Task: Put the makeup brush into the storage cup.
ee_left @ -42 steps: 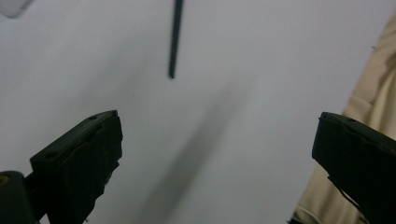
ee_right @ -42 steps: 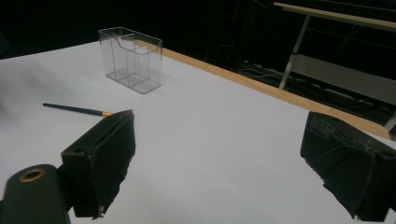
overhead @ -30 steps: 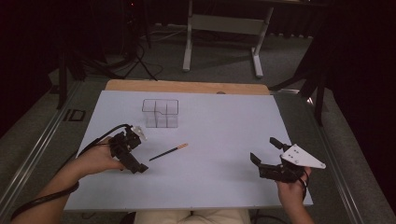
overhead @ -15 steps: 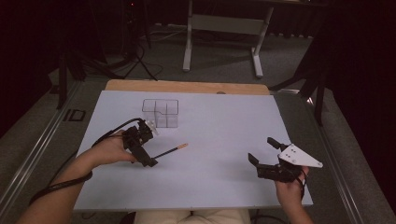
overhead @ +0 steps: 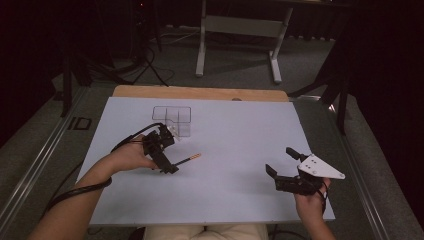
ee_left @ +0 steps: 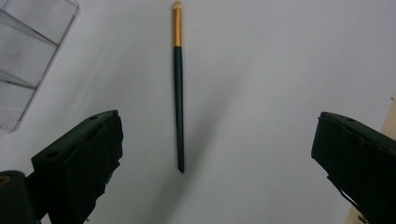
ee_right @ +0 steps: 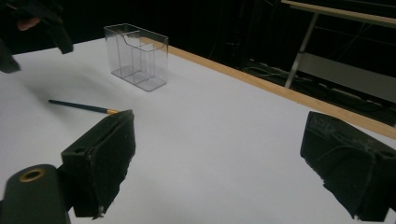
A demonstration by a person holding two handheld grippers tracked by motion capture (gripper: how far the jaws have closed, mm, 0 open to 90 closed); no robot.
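Note:
A thin brush with a dark handle, gold ferrule and pale tip lies flat on the white table sheet. My left gripper hovers over the handle end, open, jaws pointing down. In the left gripper view the brush runs lengthwise between the wide-apart jaws of the gripper, untouched. A clear compartmented organizer stands just beyond, empty. My right gripper is open near the right front, holding nothing; its own view shows the brush and the organizer ahead of it.
A wooden strip borders the table's far edge. Beyond it on the floor stands a white metal frame, with dark stands and cables at the left. A black cable trails from the left gripper along the forearm.
The left gripper has travelled right and slightly forward, from the left side of the sheet to above the brush's handle end. The right gripper has hardly moved.

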